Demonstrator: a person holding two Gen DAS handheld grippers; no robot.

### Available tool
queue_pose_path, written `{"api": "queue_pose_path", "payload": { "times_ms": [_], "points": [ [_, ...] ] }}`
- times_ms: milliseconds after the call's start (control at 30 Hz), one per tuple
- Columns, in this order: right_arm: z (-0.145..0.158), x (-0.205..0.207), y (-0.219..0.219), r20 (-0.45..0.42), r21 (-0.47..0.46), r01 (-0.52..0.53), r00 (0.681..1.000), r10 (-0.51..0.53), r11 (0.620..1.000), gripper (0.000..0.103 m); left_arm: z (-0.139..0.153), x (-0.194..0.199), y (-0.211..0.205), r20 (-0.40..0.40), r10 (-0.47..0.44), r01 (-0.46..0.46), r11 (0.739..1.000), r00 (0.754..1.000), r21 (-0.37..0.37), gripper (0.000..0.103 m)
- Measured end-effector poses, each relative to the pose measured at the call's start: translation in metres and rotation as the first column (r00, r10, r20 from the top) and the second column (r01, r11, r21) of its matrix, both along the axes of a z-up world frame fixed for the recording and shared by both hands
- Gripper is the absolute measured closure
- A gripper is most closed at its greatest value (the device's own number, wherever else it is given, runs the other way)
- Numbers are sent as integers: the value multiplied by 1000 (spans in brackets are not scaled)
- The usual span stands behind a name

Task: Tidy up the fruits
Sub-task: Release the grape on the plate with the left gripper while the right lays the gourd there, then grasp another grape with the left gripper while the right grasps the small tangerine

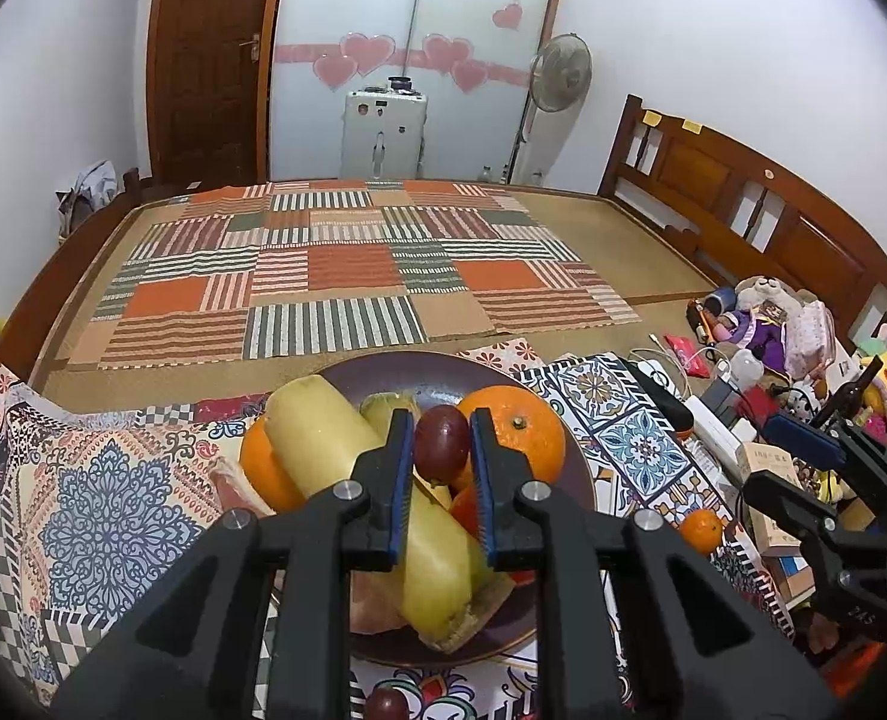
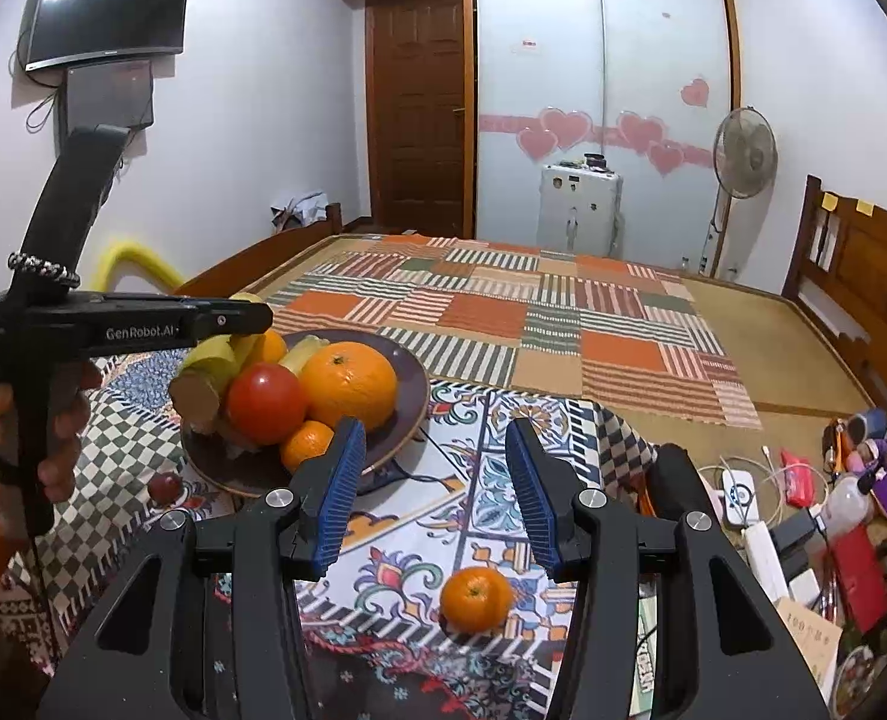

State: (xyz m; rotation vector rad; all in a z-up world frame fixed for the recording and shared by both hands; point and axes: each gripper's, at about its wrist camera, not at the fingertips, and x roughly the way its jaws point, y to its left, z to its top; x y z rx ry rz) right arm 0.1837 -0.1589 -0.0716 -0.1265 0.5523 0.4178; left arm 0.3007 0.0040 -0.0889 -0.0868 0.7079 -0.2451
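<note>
Left gripper (image 1: 441, 447) pinches a dark red grape (image 1: 441, 441) between its blue pads, above the brown plate (image 1: 581, 480). Right gripper (image 2: 435, 489) is spread wide with nothing between the pads.

On the plate we count two large oranges (image 1: 518, 429), a red tomato (image 2: 266, 402), a small mandarin (image 2: 306, 444) and pale yellow cane pieces (image 1: 335, 450). Loose: one mandarin (image 2: 476, 599) just below the right gripper's pads, and one more grape (image 2: 165, 487) left of it, beside the plate.

Surface is a patterned cloth (image 2: 485, 480) on a bed; a patchwork mat (image 1: 347, 276) lies ahead of both grippers. Toys, cables and boxes (image 1: 773, 360) crowd the right side.
</note>
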Motion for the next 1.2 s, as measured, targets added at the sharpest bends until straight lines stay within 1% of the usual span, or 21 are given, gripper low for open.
{"api": "queue_pose_path", "payload": {
  "times_ms": [133, 167, 300, 500, 600, 667, 767, 867, 1033, 1067, 1100, 1200],
  "points": [
    [-3, -3, -5, -8, 2, 2, 1000, -2, 1000, 58, 6, -7, 1, 22, 6, -7, 999, 1000, 35, 71],
    [-4, -4, -6, -9, 3, 3, 1000, -3, 1000, 58, 7, -9, 2, 26, 9, -10, 999, 1000, 40, 70],
    [-5, -8, -11, -9, 0, 8, 1000, -8, 1000, 58, 13, -19, 11, 38, 16, -18, 999, 999, 43, 70],
    [-11, -17, -18, -26, -18, 5, 1000, -5, 1000, 58, 11, -49, 28, 49, 27, -31, 996, 998, 86, 70],
    [-21, -21, -21, -54, -30, 2, 999, -3, 1000, 56, 5, -64, 37, 39, 34, -38, 994, 999, 98, 67],
    [-31, -23, -22, -82, -37, 5, 997, -8, 999, 56, -1, -73, 43, 30, 41, -44, 994, 999, 105, 61],
    [-46, -21, -23, -123, -37, 5, 992, -9, 999, 56, -10, -83, 48, 16, 40, -42, 993, 999, 111, 60],
    [-57, -14, -21, -158, -46, 13, 987, -20, 999, 56, -21, -89, 49, -16, 38, -36, 993, 999, 113, 60],
    [-57, -5, -23, -172, -49, 36, 984, -44, 998, 56, -38, -96, 48, -57, 23, -17, 995, 998, 103, 60],
    [-58, -2, -22, -187, -61, 42, 981, -53, 997, 57, -42, -96, 46, -66, 20, -13, 994, 998, 105, 60],
    [-60, 1, -23, -201, -65, 48, 978, -60, 997, 64, -45, -96, 45, -73, 17, -9, 994, 997, 107, 60],
    [-62, 2, -25, -216, -40, 46, 975, -53, 998, 69, -57, -98, 40, -101, 4, 7, 993, 995, 114, 60]
  ]
}}
